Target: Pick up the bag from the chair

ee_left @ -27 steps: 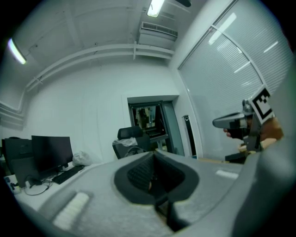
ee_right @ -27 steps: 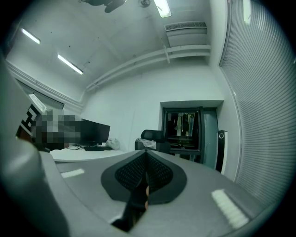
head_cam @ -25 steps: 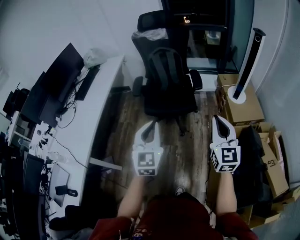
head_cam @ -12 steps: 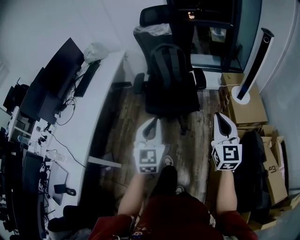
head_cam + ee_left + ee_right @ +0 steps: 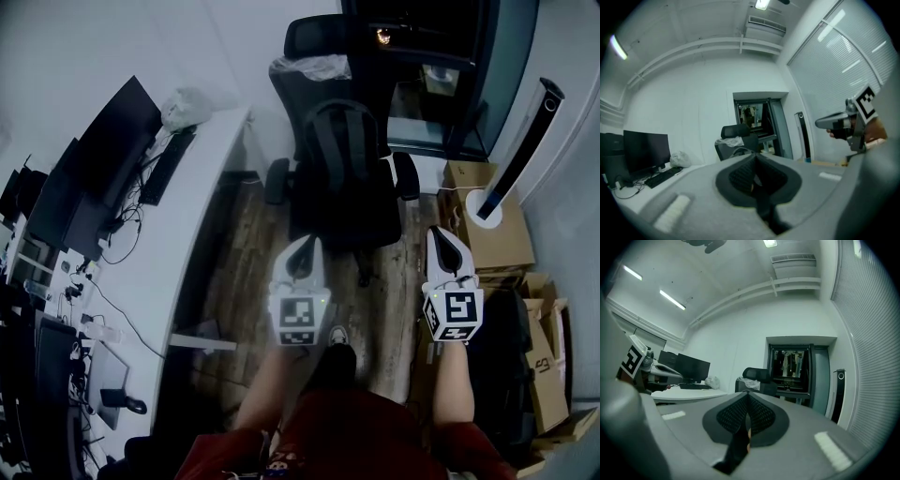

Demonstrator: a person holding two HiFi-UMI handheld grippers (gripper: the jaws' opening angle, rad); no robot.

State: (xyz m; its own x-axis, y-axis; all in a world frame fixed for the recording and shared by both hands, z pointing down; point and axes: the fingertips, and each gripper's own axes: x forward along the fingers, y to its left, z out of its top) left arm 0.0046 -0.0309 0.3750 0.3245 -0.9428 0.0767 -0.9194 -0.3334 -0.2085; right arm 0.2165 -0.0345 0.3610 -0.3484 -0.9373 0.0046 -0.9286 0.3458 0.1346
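A black backpack point(image 5: 342, 150) stands upright on the seat of a black office chair point(image 5: 339, 225), leaning against its backrest. My left gripper point(image 5: 302, 251) hangs just short of the chair's front edge, shut, with nothing in it. To the right of the seat my right gripper point(image 5: 446, 246) is at the same height, also shut and empty. In the left gripper view the jaws point(image 5: 757, 174) meet, with the chair point(image 5: 736, 140) far ahead and the right gripper point(image 5: 836, 123) off to the side. In the right gripper view the pads point(image 5: 746, 420) touch and the chair point(image 5: 757, 379) is distant.
A long white desk point(image 5: 202, 202) runs along the left with monitors point(image 5: 112, 141), a keyboard point(image 5: 167, 164) and a white plastic bag point(image 5: 183, 108). Cardboard boxes point(image 5: 492, 220) and a tower fan point(image 5: 520, 141) crowd the right. A dark doorway point(image 5: 422, 66) stands behind the chair. The person's shoe point(image 5: 337, 352) is on the wood floor.
The person has stepped forward, one foot now showing below the grippers. The chair and backpack are a little nearer to both grippers. Both grippers stay shut.
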